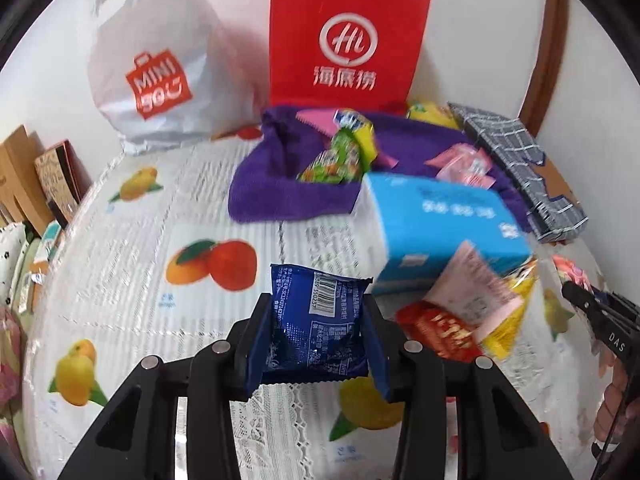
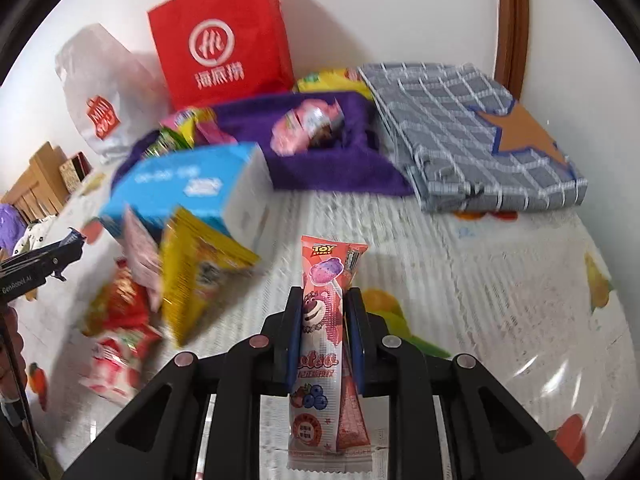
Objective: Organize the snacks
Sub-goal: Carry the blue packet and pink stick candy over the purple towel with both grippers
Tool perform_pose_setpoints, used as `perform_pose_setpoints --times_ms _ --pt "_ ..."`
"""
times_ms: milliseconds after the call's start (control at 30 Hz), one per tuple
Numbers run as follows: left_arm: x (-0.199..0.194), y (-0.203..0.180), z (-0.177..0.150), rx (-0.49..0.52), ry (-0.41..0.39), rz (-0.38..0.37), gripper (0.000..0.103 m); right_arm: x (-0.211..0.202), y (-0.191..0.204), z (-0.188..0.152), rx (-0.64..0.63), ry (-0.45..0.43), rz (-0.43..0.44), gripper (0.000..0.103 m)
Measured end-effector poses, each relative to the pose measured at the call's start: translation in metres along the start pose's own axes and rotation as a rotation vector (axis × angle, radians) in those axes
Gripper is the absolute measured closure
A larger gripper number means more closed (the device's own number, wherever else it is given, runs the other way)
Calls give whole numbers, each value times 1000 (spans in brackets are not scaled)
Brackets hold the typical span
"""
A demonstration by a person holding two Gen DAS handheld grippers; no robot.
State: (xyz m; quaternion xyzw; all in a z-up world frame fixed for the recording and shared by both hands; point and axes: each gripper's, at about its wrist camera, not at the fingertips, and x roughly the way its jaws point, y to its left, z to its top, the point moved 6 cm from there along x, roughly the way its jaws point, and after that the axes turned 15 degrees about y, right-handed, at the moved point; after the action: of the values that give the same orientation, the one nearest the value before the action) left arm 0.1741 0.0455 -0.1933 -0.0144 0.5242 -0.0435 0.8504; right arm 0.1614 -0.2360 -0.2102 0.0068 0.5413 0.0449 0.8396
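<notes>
My left gripper (image 1: 316, 308) is shut on a dark blue snack packet (image 1: 316, 320), barcode side up, held above the table. My right gripper (image 2: 324, 300) is shut on a long pink lollipop packet (image 2: 320, 344) that stands upright between the pads. A purple cloth (image 1: 272, 188) at the back holds green and yellow candy packets (image 1: 340, 156) and a pink packet (image 2: 304, 128). A loose pile of snacks lies beside a light blue box (image 1: 440, 216): a red packet (image 1: 440, 332), a yellow packet (image 2: 196, 268) and a pink one (image 1: 472, 292).
A red paper bag (image 1: 344, 40) and a white plastic bag (image 1: 152, 68) stand against the back wall. A grey checked cloth bag (image 2: 472, 132) lies at the back right. Cardboard boxes (image 1: 24, 172) sit at the left. A fruit-print tablecloth (image 1: 132, 240) covers the table.
</notes>
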Motion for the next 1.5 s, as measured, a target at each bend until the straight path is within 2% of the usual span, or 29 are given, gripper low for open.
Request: perform_pose_setpoints --times_ms 233,333,467,633,1000,1300,1500 --pt "-38 -18 25 49 -56 21 62 -38 12 37 0 -51 11 82" --pt "-46 -24 38 49 -62 -1 62 -51 19 57 -10 -73 22 82" --pt "-53 -29 59 47 -66 -27 62 -59 25 81 -25 -83 5 82" --pt "-58 -32 89 60 -90 2 62 -58 28 115 -24 -88 15 82" --pt "-29 -19 145 43 -76 11 62 -15 41 190 -35 -86 44 82" --pt "8 -15 167 28 -44 -18 62 31 41 217 -47 -57 47 82" --pt "34 -26 181 44 -18 -51 62 66 34 220 -53 5 42 82"
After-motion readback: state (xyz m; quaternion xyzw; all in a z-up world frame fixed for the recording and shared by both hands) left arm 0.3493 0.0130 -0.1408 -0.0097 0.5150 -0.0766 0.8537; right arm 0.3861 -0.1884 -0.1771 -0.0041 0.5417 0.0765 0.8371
